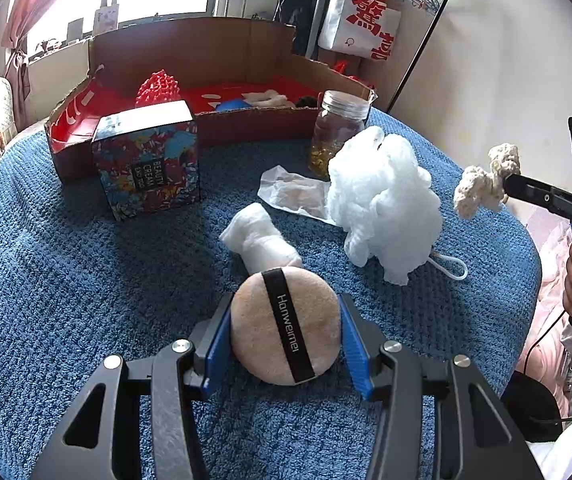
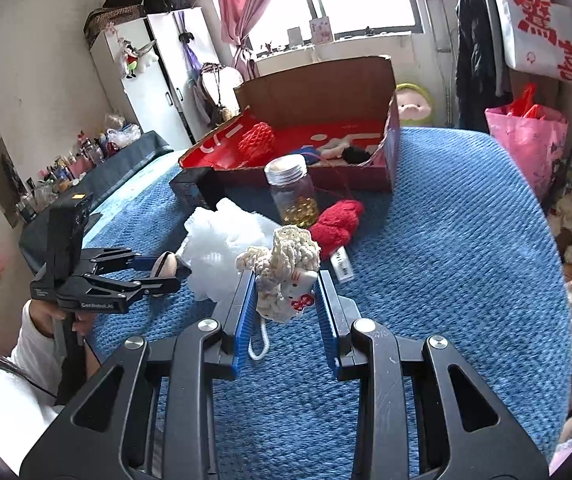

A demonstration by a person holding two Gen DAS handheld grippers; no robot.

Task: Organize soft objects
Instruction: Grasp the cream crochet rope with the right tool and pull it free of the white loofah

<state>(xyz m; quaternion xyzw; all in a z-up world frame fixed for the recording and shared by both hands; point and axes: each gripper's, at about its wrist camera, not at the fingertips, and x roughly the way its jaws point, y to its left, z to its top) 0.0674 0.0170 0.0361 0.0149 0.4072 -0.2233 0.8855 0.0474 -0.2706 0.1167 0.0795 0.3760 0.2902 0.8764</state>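
A cream crocheted piece [image 2: 286, 264] with a small white cat charm is pinched between the blue pads of the right gripper [image 2: 286, 292] and held clear above the blue towel [image 2: 445, 260]; its bulk stands up and forward of the fingertips. A round beige powder puff [image 1: 286, 324], its black strap running lengthwise along the fingers, is clamped edge to edge by the left gripper [image 1: 286, 328], low over the towel. The open red-lined cardboard box [image 2: 317, 92], where 1 red mesh piece [image 2: 258, 142] and other soft things already lie, stands straight ahead of both grippers, beyond the glass jar [image 2: 291, 196] and the white bath pouf [image 1: 381, 208]. Neither hand can be judged clearly nearer.
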